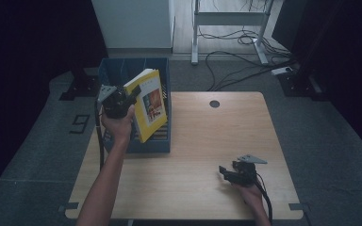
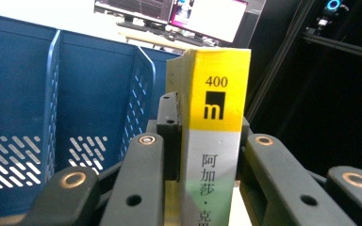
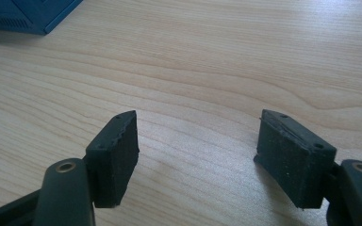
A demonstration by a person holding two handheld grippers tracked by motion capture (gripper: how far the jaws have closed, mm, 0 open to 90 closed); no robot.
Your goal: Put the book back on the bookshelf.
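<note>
Left claw (image 2: 202, 155) is clamped across the spine of the yellow book (image 1: 148, 103), holding it upright and tilted over the blue file rack (image 1: 162, 136) directly below, apparently for slotting between dividers. Right claw (image 3: 195, 160) rests apart, empty, low over the bench (image 3: 217, 61).
</note>
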